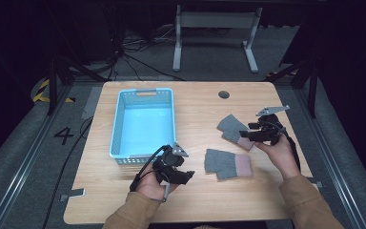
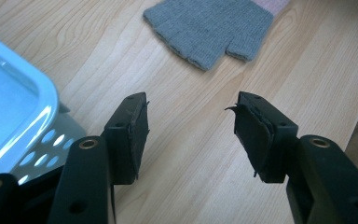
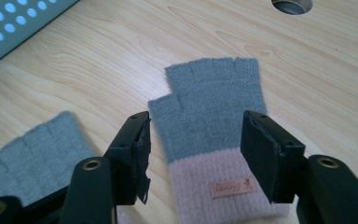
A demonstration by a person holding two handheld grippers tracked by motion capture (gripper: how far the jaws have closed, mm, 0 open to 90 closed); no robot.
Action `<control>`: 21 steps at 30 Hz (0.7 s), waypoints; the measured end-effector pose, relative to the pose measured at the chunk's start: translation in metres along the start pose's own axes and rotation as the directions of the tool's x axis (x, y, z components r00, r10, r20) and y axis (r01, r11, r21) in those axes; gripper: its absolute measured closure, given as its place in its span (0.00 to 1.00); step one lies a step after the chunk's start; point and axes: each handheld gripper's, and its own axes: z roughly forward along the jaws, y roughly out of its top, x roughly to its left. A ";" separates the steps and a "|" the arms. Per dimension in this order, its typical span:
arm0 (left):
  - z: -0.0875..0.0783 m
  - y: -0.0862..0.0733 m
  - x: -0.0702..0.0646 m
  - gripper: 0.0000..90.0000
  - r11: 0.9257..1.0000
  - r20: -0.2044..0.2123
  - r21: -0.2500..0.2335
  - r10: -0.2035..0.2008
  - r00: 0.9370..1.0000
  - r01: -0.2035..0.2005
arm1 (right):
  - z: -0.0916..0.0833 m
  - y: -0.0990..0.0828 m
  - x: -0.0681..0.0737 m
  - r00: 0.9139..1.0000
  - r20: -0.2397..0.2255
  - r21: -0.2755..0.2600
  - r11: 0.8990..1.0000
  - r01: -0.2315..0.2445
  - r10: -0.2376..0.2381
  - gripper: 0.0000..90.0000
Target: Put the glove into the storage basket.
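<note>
Two grey fingerless gloves with pink cuffs on the bench (image 1: 124,200), a pale blue basket (image 1: 116,129) to the left, bare inside. Most likely sorting the gloves into that basket, with neither one lifted yet.

Right gripper (image 3: 195,156) poised over the far glove (image 3: 213,128), fingers (image 3: 135,154) spread wide on either side of the pink cuff (label facing up), pads not pressing on the knit as far as the right gripper view tells. Glove flat on the wood, thumb toward the basket side, a round cable hole (image 3: 291,4) beyond it. Seen from above, this gripper (image 1: 250,135) at the cuff end of that glove (image 1: 232,129), near the bench's right edge.

Left gripper (image 2: 191,135) held low between basket and near glove (image 2: 209,28), fingers (image 2: 133,135) apart with nothing but bare wood between them. Near glove (image 1: 227,163) lying well ahead of those fingers, not touched. From above, left gripper (image 1: 187,174) just beside the basket's near right corner.

Step in hand, by the look of it: lining up a grasp on the far glove's cuff. Next move calls for lowering the right fingers to the bench, closing on the thick cuff rather than the thin knit, then lifting and carrying leftward over the basket rim. For the left side: a short reach forward to the near glove, approaching at an edge so one finger can slide under (flat cloth gives little to pinch).
</note>
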 end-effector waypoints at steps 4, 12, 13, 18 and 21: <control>-0.002 -0.005 0.000 0.49 1.000 -0.011 0.003 -0.011 1.000 0.011 | 0.014 0.003 -0.005 1.000 0.002 0.027 1.000 -0.003 0.003 0.45; -0.004 -0.010 0.001 0.48 1.000 -0.021 0.008 -0.021 1.000 0.021 | 0.038 -0.002 -0.012 1.000 0.020 0.096 0.995 -0.003 0.001 0.45; -0.004 -0.010 0.001 0.48 1.000 -0.022 0.011 -0.019 1.000 0.020 | 0.038 -0.002 -0.012 1.000 0.020 0.096 0.995 -0.003 0.001 0.45; -0.004 -0.011 0.002 0.48 1.000 -0.026 0.012 -0.022 0.999 0.023 | 0.047 -0.008 -0.019 0.999 0.040 0.135 0.991 -0.013 0.008 0.44; -0.004 -0.011 0.002 0.48 1.000 -0.024 0.013 -0.023 0.999 0.023 | 0.049 -0.011 -0.021 0.999 0.046 0.138 0.990 -0.021 0.015 0.44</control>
